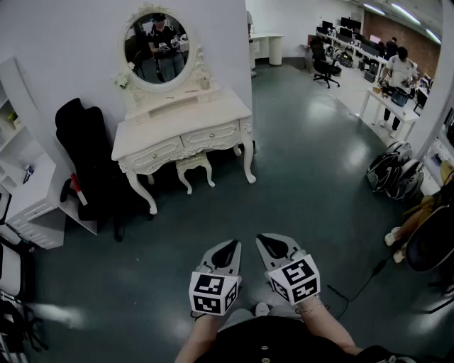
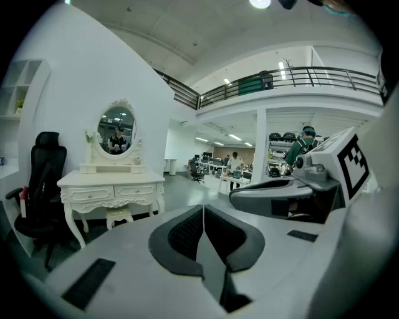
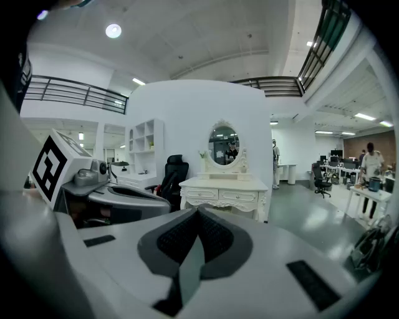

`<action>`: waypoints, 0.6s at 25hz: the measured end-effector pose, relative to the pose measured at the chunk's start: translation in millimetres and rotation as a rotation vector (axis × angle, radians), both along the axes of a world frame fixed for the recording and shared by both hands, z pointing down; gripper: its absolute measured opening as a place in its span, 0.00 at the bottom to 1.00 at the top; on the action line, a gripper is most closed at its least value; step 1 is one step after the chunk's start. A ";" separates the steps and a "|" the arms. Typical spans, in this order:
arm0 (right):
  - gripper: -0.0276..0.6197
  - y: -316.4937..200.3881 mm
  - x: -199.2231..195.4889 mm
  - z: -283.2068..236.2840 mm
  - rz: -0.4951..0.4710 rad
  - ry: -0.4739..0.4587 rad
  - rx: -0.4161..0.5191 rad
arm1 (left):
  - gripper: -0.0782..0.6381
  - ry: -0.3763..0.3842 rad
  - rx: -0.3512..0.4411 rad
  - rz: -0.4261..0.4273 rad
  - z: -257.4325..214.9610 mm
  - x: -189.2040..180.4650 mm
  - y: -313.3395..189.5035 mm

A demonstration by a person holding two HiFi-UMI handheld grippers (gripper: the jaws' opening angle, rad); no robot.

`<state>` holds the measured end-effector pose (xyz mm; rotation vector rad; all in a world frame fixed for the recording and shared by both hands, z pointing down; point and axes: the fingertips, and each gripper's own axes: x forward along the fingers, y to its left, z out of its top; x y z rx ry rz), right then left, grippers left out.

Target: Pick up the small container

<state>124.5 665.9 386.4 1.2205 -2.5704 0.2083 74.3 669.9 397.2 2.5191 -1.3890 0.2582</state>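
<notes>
White worktop stands well ahead of the left hand-held gripper and right hand-held gripper, jaws together, empty; arriving closed could topple the small container.

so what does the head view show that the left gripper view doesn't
Head view only: bags on the floor at the right, and the person's forearms behind the grippers.
Left gripper view only: the upper-level railing and a ceiling light.
Both: the white dressing table, its oval mirror, the black chair beside it, plus the left gripper and right gripper, each shut and empty.
</notes>
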 end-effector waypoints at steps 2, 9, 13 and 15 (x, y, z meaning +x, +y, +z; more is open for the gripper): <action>0.05 0.8 2.1 3.2 0.004 0.000 -0.012 | 0.13 -0.017 0.000 0.017 0.9 3.6 2.9; 0.05 -0.4 7.4 4.7 -0.008 0.010 -0.008 | 0.13 -0.024 0.005 0.030 0.9 12.9 4.7; 0.05 -6.8 11.8 3.4 0.011 -0.040 -0.018 | 0.13 -0.016 -0.002 0.028 2.8 15.9 4.3; 0.05 -12.5 13.8 2.9 0.012 -0.044 -0.026 | 0.13 -0.005 -0.009 0.034 4.2 19.8 5.5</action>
